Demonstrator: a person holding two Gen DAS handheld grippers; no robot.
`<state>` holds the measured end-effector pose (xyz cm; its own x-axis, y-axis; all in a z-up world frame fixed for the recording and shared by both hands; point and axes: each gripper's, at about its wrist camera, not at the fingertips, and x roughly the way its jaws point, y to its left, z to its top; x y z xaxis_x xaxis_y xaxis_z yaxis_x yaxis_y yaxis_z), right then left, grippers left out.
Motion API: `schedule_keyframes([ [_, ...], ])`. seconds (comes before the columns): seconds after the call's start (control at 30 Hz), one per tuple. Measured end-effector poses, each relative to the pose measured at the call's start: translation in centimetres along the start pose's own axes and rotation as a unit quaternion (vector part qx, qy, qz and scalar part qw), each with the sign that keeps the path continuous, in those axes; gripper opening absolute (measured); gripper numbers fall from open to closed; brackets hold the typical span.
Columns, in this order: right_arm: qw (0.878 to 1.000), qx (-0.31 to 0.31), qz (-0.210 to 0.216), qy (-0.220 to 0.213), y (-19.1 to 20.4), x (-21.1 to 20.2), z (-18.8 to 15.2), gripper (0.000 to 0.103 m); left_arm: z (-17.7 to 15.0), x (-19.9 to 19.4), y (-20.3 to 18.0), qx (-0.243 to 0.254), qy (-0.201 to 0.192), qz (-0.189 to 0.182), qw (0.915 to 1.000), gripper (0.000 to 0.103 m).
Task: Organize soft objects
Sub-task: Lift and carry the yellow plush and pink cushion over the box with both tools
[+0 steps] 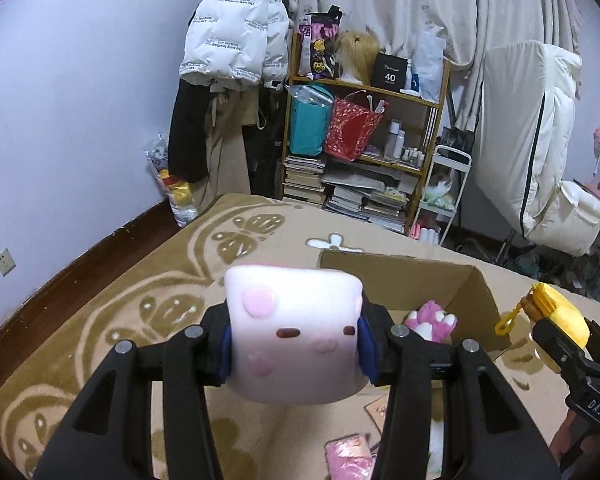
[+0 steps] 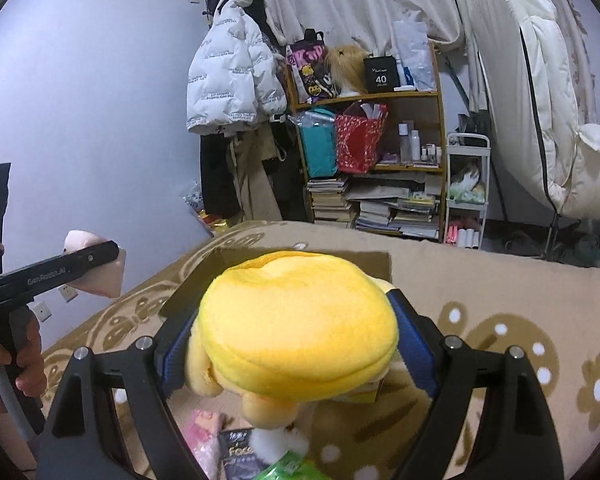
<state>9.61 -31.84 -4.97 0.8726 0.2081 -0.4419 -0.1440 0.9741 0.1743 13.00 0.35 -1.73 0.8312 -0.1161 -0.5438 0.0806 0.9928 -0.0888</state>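
My left gripper (image 1: 294, 346) is shut on a white cube plush (image 1: 294, 332) with pink spots and a small face, held above the tan blanket. Just beyond it stands an open cardboard box (image 1: 476, 284) with a pink and white plush (image 1: 430, 320) inside. My right gripper (image 2: 296, 344) is shut on a round yellow plush (image 2: 300, 328), lifted over the near edge of the same box (image 2: 364, 260). In the left wrist view the yellow plush (image 1: 564, 312) shows at the right with a yellow clip. The right wrist view shows the left gripper (image 2: 96, 264) and its white plush (image 2: 108, 276) at the left.
A pink packet (image 1: 348, 456) and a flat card lie on the blanket below the grippers. Pink, dark and green packets (image 2: 236, 452) lie under the yellow plush. A cluttered wooden shelf (image 1: 364, 152), hanging coats and a white trolley stand past the bed. A hand (image 2: 4, 356) grips the left handle.
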Motion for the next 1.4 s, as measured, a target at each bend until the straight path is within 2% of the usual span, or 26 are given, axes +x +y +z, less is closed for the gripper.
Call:
schedule_keyframes([
  [0.07,1.0,-0.002,-0.001,-0.002,-0.3,0.5,0.3,0.09,0.3,0.5,-0.2,0.0,-0.001,-0.002,1.0,0.047],
  [0.17,1.0,-0.011,-0.006,-0.002,-0.4,1.1,0.6,0.091,0.7,1.1,-0.8,0.013,-0.011,0.012,0.9998,0.047],
  [0.63,1.0,-0.022,-0.007,0.012,-1.5,5.0,1.2,0.091,2.3,4.9,-3.0,0.041,-0.01,-0.011,0.9991,0.049],
  [1.03,1.0,-0.011,-0.005,0.029,-2.5,7.3,0.4,0.091,1.8,7.3,-4.3,0.071,0.006,-0.015,0.9974,0.052],
  [1.4,0.999,-0.003,0.008,0.042,-3.1,8.3,0.3,0.092,0.8,7.7,-5.7,0.1,0.015,-0.027,0.9945,0.057],
])
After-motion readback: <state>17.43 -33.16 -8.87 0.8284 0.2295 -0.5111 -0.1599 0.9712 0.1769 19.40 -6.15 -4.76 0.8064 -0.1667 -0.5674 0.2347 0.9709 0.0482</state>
